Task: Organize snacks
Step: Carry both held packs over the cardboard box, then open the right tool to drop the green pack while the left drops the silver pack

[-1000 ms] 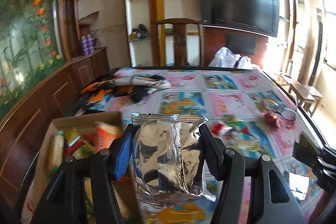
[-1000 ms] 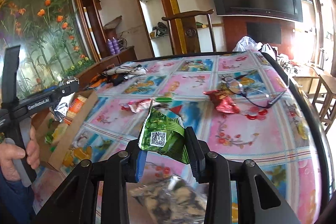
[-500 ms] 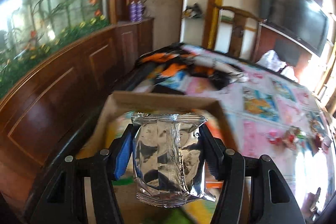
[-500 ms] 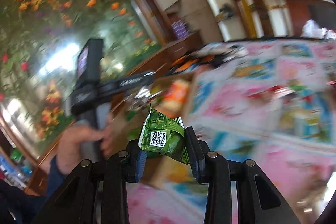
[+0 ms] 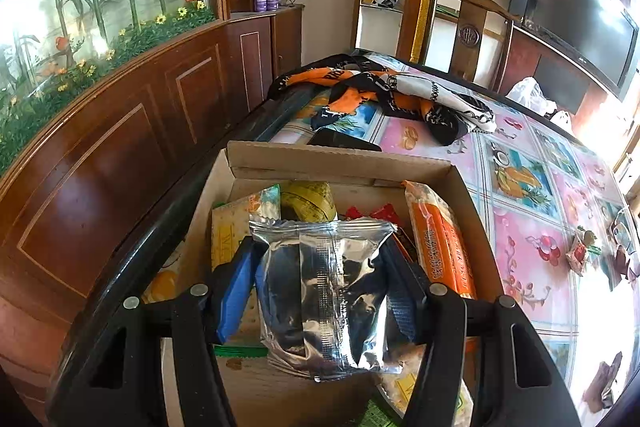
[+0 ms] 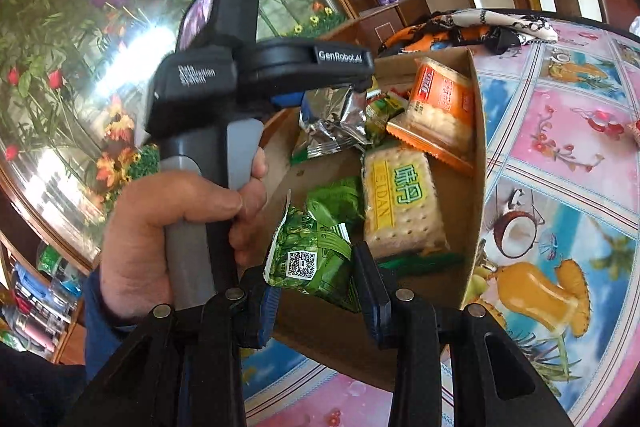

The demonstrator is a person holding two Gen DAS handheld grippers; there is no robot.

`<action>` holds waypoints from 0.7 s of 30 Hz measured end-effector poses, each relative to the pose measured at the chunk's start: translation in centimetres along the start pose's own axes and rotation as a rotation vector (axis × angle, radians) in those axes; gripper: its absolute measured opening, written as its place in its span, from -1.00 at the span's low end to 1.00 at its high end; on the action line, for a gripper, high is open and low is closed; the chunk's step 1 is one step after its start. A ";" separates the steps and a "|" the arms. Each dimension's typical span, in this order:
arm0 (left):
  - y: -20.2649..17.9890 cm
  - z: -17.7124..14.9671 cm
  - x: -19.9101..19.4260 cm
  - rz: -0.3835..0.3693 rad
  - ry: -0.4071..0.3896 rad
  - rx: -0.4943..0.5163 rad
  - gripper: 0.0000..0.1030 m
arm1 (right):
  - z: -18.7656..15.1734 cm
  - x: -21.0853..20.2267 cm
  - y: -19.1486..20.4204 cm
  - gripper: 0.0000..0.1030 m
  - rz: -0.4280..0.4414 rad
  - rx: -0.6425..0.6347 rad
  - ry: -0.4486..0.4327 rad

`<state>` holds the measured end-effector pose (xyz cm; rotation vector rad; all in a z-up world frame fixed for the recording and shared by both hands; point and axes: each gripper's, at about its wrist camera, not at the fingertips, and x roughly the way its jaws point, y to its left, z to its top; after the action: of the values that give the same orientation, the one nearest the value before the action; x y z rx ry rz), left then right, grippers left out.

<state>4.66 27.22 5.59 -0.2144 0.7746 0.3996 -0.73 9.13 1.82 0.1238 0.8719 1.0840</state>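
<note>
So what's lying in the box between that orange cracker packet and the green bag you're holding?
In the right wrist view, a yellow-and-green-labelled pack of pale crackers lies between the orange cracker packet and the green foil bag.

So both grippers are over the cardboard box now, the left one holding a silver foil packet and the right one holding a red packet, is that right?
Not quite. The right gripper holds a green packet, not a red one, as the right wrist view shows. The rest stands: the left gripper holds the silver foil packet, and both are over the cardboard box.
</note>
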 end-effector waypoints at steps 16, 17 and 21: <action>0.0 0.1 -0.1 -0.006 -0.002 -0.003 0.17 | -0.2 0.4 0.9 -0.22 -0.051 -0.069 0.007; 0.0 0.1 -0.2 -0.007 -0.005 -0.004 0.18 | -0.2 0.5 1.0 -0.22 -0.055 -0.077 0.010; -0.1 0.2 -0.6 -0.015 -0.016 -0.008 0.21 | -0.3 0.2 1.3 -0.20 -0.060 -0.101 0.003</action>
<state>4.44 27.02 6.12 -0.2238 0.7551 0.3894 -1.85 9.89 2.16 0.0117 0.8167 1.0699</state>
